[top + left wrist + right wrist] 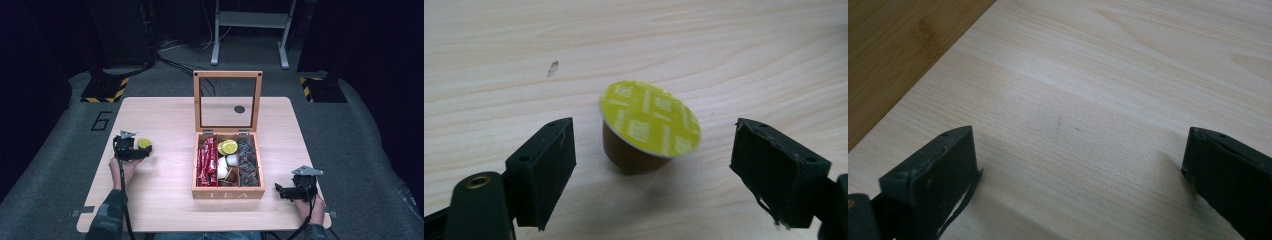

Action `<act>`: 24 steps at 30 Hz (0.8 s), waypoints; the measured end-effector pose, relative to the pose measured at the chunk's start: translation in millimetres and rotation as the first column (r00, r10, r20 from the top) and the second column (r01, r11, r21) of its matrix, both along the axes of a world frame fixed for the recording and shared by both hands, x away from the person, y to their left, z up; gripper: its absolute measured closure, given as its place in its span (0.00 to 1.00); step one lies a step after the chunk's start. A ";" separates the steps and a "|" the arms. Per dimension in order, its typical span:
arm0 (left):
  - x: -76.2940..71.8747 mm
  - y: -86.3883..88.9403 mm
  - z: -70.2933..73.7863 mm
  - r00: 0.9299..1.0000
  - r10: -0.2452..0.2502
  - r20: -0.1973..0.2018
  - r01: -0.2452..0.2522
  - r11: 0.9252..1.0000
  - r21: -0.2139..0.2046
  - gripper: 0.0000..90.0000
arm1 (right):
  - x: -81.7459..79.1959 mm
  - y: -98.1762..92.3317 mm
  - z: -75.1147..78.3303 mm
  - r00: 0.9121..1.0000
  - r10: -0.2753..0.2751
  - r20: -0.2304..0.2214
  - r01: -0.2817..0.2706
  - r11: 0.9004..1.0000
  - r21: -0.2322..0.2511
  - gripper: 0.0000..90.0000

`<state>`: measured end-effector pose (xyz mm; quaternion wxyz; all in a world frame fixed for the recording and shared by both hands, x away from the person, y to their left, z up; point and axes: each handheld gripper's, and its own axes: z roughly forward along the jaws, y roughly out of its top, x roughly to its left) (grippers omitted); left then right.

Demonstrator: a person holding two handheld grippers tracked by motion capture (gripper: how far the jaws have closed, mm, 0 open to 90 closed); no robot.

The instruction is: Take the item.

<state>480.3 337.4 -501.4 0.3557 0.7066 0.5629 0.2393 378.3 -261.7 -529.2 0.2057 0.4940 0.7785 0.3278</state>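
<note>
Left gripper point(651, 170) has its jaws spread apart, with a yellow-lidded capsule point(649, 127) sitting on the table point(724, 45) between them, neither pad touching it. Capsule looks a bit tilted, lid facing up toward the camera, brown cup underneath. From the high view that gripper point(142, 152) is way over at the left side of the table, well apart from the wooden tea box point(228, 192), which stands with its lid up, holding red sachets point(206, 162), more capsules and dark packets. Right gripper point(1078, 170) is spread wide too, bare wood between the jaws, resting near the table's front right corner just beside the box
</note>
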 end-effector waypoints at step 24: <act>-78.8 2.7 33.1 0.994 -0.067 0.088 0.063 0.997 0.042 0.17 | 0.0 0.1 -0.1 1.000 -0.003 0.001 0.003 1.000 0.000 0.01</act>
